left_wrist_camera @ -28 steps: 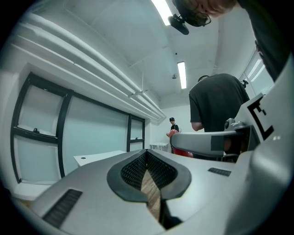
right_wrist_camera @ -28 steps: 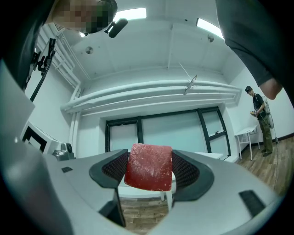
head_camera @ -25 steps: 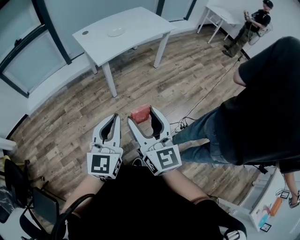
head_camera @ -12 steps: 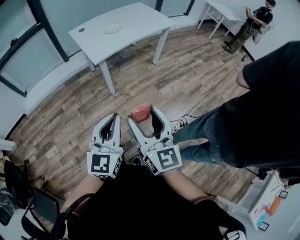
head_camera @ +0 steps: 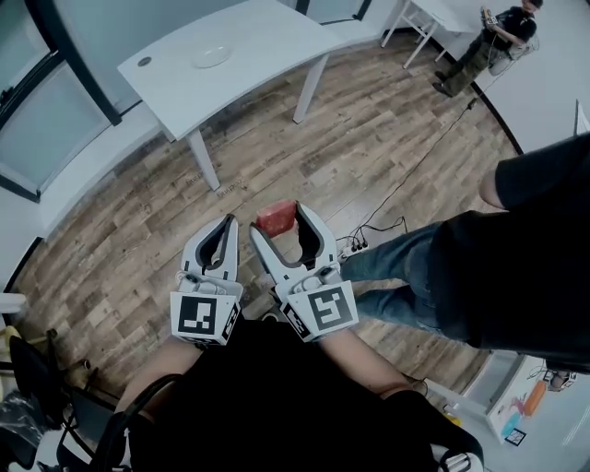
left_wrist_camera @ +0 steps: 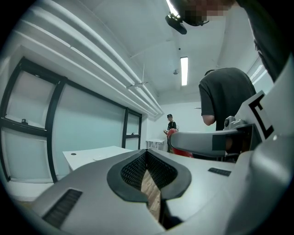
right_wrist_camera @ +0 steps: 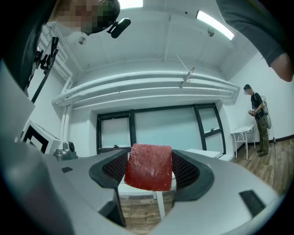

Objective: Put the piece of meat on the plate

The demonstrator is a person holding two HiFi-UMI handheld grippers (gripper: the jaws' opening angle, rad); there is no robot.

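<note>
Brown wood-plank floor across most of the head view, far below. Next in size, a standing person in a black top and blue jeans, filling the right side of that view. Then a long white rectangular surface on white legs along the top, bearing a small white round plate on its left half and a small dark round spot toward its left end. Farther off, in the top right corner, a second white table with another person in dark clothes beside it. Nearer, low in the middle and held out over the floor, two grey-white tools side by side, each with a black-and-white marker cube at its base. On the right, the right gripper, fingers closed to a narrow gap on a red squarish piece of meat, clamped by its two side faces between black ribbed pads, far edge poking past the fingertips. Meat therefore up in the air, well apart from the plate and the surface. On the left, the left gripper, fingers brought together at the tips, holding nothing, only a sliver of floor showing through the curved hollow between them. Just beside its neighbour; touching or not, impossible to tell.
</note>
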